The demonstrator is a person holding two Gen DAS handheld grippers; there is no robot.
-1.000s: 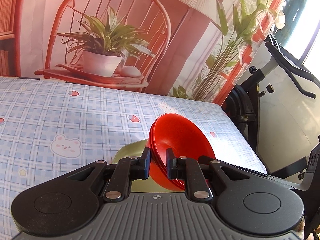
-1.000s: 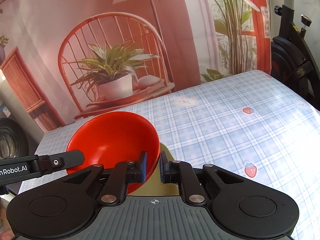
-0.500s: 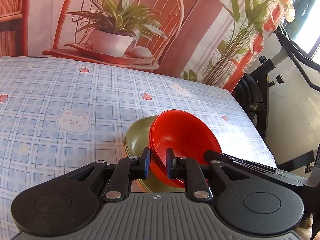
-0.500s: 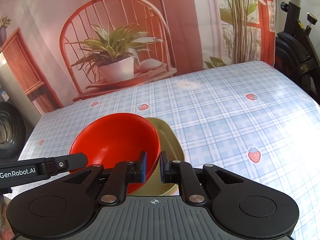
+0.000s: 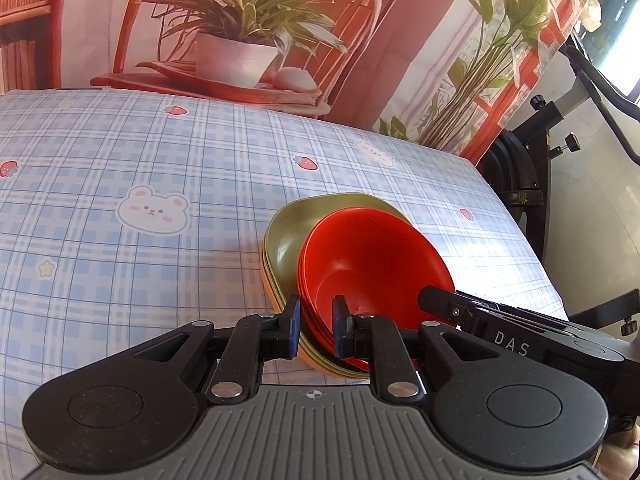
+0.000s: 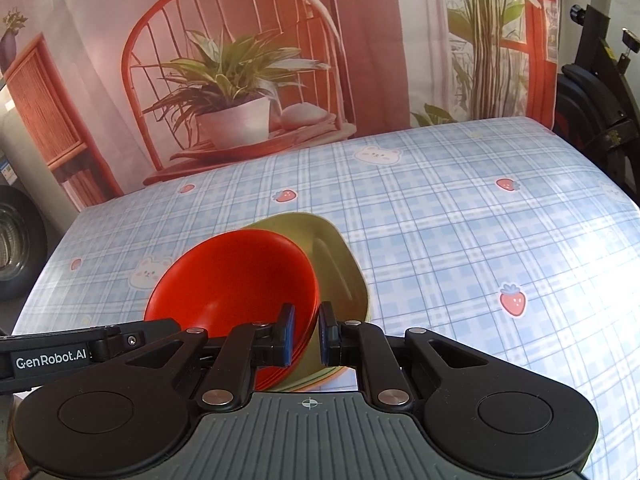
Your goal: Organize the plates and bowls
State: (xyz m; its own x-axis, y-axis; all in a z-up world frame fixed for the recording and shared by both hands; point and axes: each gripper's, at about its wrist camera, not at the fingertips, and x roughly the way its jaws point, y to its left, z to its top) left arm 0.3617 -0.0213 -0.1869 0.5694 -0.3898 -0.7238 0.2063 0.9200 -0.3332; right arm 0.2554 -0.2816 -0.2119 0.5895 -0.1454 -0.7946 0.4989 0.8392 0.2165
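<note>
- On the blue plaid surface, near its right edge, red bowls sit nested over green plates.
- Left gripper and right gripper: jaws clenched on the red bowls' rim.
- Printed backdrop behind; exercise bike beside the right edge.
- Cloth to the left lies open.

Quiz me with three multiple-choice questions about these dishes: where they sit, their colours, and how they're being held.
1. The red bowls sit:
A. in the green plates
B. on the chair
C. on bare cloth

2. The tablecloth is:
A. plain white
B. blue plaid
C. red striped

3. The left hand-held gripper is:
A. wide open
C. clear of the dishes
B. shut on the bowls' rim

Answers:
1. A, green plates show under them.
2. B, blue checks with bears and strawberries.
3. B, its pads straddle the rim.
</note>
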